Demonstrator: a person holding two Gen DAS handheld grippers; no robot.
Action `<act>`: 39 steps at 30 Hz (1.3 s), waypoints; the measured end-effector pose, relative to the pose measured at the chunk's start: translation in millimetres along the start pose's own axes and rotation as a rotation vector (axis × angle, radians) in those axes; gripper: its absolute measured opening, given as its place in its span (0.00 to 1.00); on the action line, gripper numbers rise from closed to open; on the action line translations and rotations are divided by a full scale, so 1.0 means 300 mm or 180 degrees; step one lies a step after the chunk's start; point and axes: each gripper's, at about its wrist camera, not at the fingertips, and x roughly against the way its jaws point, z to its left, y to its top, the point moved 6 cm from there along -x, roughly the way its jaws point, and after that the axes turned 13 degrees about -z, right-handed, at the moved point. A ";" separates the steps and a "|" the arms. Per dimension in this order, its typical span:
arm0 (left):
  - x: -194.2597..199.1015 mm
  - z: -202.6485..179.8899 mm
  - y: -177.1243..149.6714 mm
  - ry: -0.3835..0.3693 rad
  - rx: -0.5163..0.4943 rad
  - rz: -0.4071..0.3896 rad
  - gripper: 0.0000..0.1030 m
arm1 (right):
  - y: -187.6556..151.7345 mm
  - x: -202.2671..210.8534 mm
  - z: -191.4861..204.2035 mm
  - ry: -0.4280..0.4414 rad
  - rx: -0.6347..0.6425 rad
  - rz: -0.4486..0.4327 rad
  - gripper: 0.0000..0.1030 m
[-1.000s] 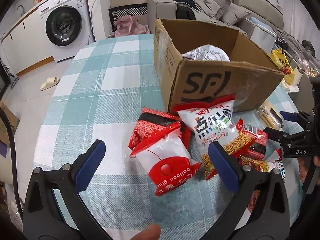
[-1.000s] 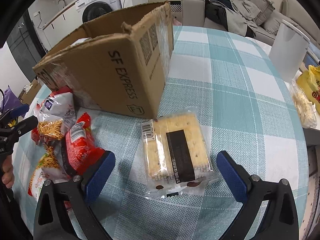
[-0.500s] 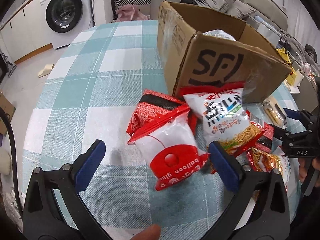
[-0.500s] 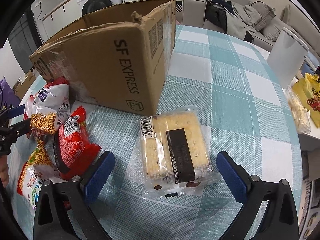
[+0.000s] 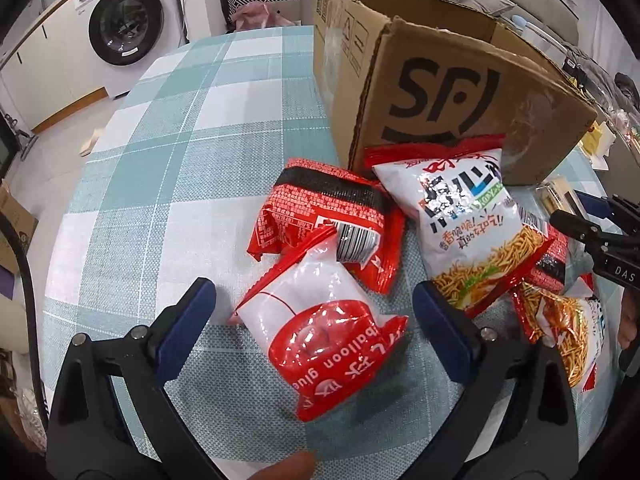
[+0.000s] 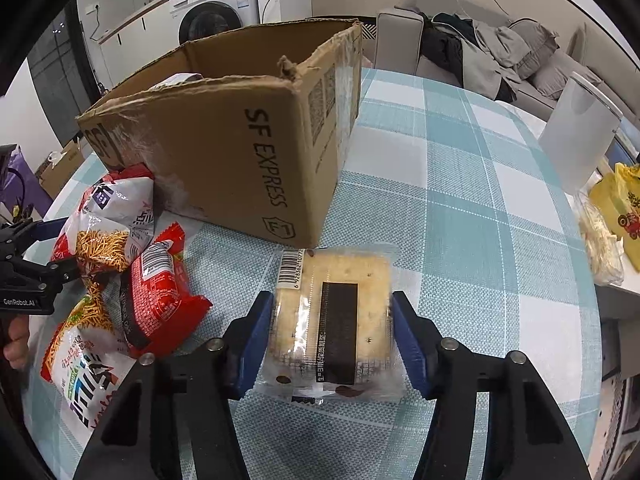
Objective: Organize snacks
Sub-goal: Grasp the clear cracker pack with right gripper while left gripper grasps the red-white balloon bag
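In the left wrist view my left gripper [image 5: 314, 300] straddles a white and red "balloon glue" packet [image 5: 320, 332]. Its jaws are closing, and the pads stand just off the packet's sides. A red packet [image 5: 320, 216] and a noodle snack bag [image 5: 468, 220] lie behind it, against the open cardboard box [image 5: 440, 92]. In the right wrist view my right gripper [image 6: 333, 304] is closing on a clear-wrapped cracker packet [image 6: 340, 312], with both pads against its sides. The packet lies on the table beside the box's [image 6: 240, 140] corner.
More snack bags [image 6: 80, 360] lie left of the crackers on the checked tablecloth [image 6: 460, 200]. A white cylinder [image 6: 576, 132] and a yellow bag [image 6: 620, 216] stand at the table's right edge. A washing machine [image 5: 128, 20] and a sofa [image 6: 480, 40] are beyond the table.
The right jaws have closed in from wide open onto the cracker packet. The left gripper has sunk toward the balloon glue packet, its jaws slightly narrower.
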 end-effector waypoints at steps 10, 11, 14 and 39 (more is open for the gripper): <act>0.027 -0.021 -0.004 -0.0060 -0.0105 -0.0062 0.76 | -0.008 -0.002 -0.008 0.0069 0.0015 -0.0034 0.57; 0.030 -0.024 -0.003 -0.0076 -0.0121 -0.0066 0.69 | -0.008 0.000 -0.012 0.0102 -0.0003 -0.0039 0.57; 0.041 -0.037 0.000 -0.0129 -0.0184 -0.0090 0.57 | -0.007 0.005 -0.024 0.0186 -0.0061 -0.0051 0.57; 0.201 -0.067 0.057 -0.0467 -0.0043 -0.0513 0.52 | 0.026 0.073 0.009 0.0272 -0.0045 -0.0249 0.57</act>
